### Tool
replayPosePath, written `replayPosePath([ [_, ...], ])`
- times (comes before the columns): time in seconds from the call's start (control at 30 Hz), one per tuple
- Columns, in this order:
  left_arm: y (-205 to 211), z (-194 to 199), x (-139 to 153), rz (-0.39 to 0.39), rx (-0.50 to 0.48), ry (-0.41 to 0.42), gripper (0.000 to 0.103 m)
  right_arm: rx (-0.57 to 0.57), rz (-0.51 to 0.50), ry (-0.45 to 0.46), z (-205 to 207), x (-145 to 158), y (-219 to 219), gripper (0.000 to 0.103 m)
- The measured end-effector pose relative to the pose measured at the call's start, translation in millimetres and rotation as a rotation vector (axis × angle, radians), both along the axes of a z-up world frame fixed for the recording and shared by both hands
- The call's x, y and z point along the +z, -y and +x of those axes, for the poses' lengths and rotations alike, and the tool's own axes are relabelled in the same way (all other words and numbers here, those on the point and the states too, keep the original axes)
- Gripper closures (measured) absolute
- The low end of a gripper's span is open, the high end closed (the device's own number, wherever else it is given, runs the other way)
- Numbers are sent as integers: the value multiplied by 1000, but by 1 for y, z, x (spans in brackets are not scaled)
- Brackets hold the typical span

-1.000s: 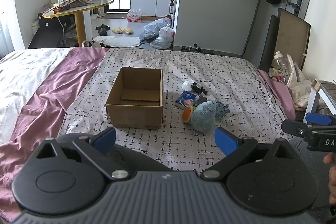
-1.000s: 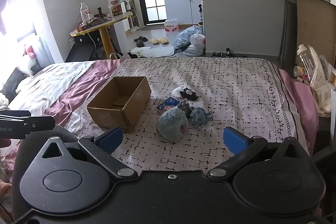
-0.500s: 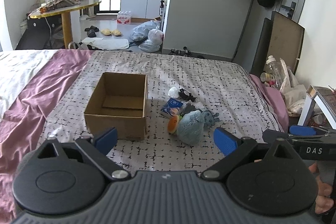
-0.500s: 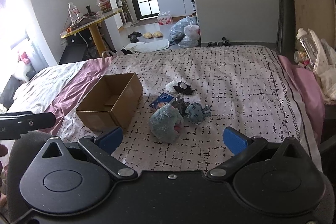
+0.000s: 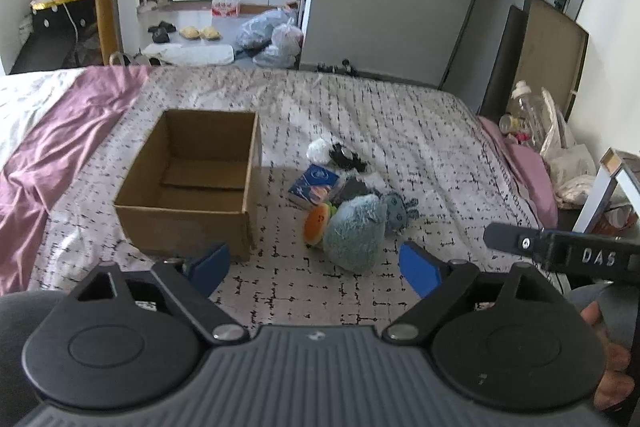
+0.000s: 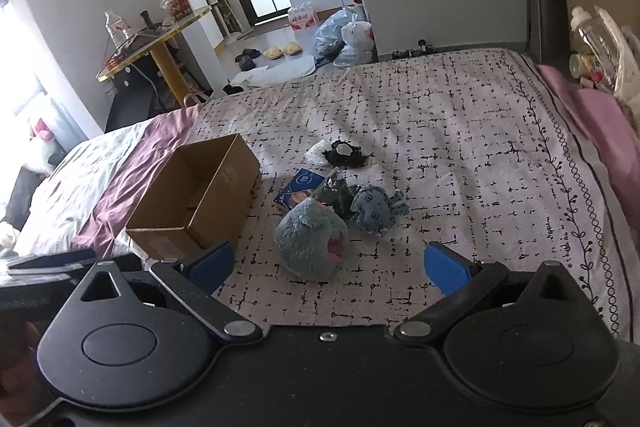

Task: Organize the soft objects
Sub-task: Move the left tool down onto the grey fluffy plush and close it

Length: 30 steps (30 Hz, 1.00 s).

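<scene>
Cardboard box interior partly hidden; left gripper, right gripper spread wide, empty.

Open cardboard box is sitting upright on the bed, nothing inside it. Just right of it there's a little pile: a fuzzy blue plush lying on its side, touching a smaller blue plush, with a blue packet and a black-and-white bundle lying behind them.
</scene>
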<state>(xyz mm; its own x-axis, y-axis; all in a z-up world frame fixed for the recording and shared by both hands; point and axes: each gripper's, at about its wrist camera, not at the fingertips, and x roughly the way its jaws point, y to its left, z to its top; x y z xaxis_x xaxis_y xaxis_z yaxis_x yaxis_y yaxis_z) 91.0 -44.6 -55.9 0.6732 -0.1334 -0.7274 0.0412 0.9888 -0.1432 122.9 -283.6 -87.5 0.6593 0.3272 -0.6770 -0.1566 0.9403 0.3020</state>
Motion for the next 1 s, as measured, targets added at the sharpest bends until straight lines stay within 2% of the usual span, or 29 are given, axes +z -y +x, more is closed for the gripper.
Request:
replayPosePath([
  [0.27,16,25,-18,10,-12,-37,19,-33,40,-55,23,-17,9,4],
  [0.57,38,49,-41,17,-36,-77,42,-78,108,-110,42,-42,24,4],
  [0.63,43,54,-45,19,-41,-89,45,-80,126,-123,45,-47,27,8],
  [0.8,57,68,-55,23,-43,-106,46,-80,147,-152,48,-57,31,11],
  [1.0,74,84,-72,28,-59,-136,55,-95,176,-203,60,-71,35,20],
])
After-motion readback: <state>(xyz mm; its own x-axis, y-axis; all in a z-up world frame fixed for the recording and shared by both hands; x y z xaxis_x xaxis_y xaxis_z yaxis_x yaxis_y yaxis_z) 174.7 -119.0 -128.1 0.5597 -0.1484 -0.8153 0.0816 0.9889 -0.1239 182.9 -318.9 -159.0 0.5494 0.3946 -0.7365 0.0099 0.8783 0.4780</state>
